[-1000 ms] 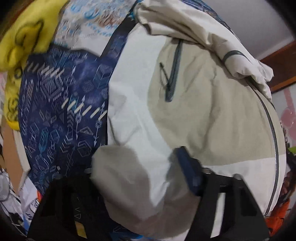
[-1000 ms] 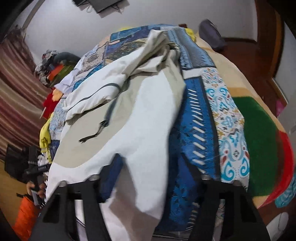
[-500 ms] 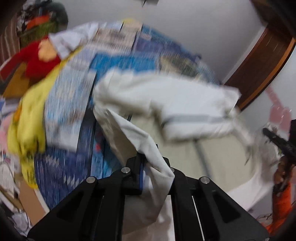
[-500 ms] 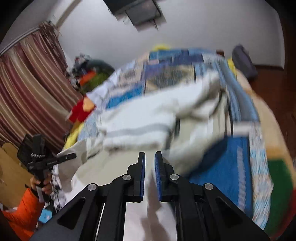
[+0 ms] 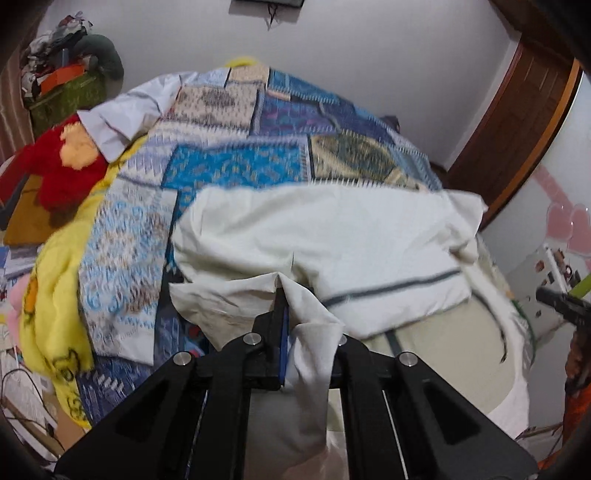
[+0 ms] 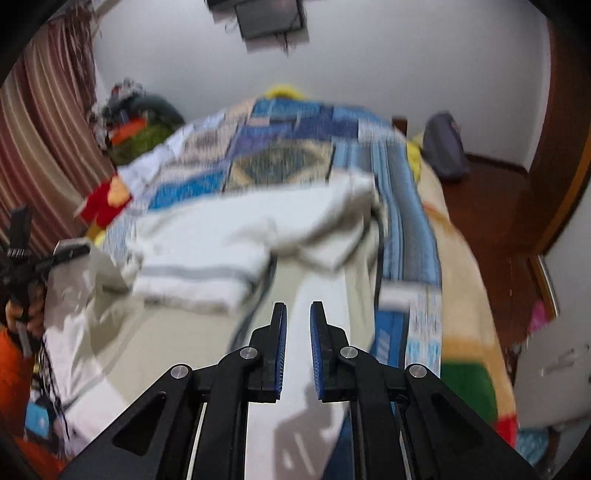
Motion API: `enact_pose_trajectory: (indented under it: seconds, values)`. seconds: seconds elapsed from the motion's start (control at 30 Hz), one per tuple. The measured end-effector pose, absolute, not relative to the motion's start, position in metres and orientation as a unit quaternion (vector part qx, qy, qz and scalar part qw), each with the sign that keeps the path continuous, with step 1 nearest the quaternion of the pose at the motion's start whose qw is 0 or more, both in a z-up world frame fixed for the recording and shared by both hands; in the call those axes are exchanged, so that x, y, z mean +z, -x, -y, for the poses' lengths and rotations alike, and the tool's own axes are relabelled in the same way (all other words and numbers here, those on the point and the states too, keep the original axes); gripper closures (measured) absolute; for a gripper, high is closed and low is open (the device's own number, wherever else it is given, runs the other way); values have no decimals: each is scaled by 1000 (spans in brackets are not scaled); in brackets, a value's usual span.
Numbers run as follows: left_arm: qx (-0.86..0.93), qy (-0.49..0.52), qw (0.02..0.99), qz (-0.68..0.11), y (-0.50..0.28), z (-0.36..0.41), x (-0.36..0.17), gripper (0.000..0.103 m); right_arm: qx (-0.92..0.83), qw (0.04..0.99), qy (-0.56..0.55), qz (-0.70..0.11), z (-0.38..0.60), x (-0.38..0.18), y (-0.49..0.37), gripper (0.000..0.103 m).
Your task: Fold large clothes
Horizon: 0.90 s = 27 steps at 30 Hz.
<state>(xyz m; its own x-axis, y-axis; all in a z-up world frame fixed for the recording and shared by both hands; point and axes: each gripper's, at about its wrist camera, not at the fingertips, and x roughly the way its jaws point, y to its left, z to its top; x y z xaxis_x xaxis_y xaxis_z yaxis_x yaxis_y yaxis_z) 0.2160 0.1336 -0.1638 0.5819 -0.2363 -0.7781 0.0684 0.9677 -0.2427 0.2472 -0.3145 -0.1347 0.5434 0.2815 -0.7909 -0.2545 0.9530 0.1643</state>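
Both jaws pinch the cream jacket closed; no readable writing shows anywhere.

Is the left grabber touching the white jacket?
Touching. In the left wrist view the left gripper is shut on the cream jacket, fabric bunched between its fingers.

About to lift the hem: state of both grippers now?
Left gripper: shut on the white jacket.
Right gripper: shut on the same jacket's hem.

My left gripper hides its right finger under a fold of the cream jacket. The far quilt is smeared with blur (its pattern unreadable). The screen on the wall is cut off by the top edge.
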Motion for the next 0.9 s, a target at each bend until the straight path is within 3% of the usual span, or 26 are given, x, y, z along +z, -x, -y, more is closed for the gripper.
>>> enact_pose_trajectory:
  seconds: [0.17, 0.27, 0.37, 0.4, 0.43, 0.6, 0.77, 0.9]
  values:
    - [-80, 100, 878, -461, -203, -134, -181, 98, 85, 840, 55, -533, 311, -206, -215, 94]
    - [-74, 100, 878, -462, -196, -138, -184, 98, 51, 867, 87, -488, 314, -217, -197, 92]
    - [-69, 103, 880, -459, -189, -143, -185, 98, 12, 867, 100, -488, 322, -217, -196, 58]
    - [-66, 104, 881, -457, -187, -146, -186, 98, 3, 867, 96, -488, 328, -218, -197, 39]
    - [-62, 107, 881, -456, -183, -149, -187, 98, 3, 866, 70, -495, 341, -220, -199, 34]
    - [-45, 105, 879, -463, -172, -157, -194, 98, 53, 838, -102, -533, 387, -207, -199, 33]
    - [-42, 100, 879, -464, -164, -160, -199, 98, 120, 828, -134, -531, 366, -188, -175, 33]
    - [-47, 101, 878, -465, -161, -157, -202, 98, 158, 792, -138, -574, 331, -219, -166, 33]
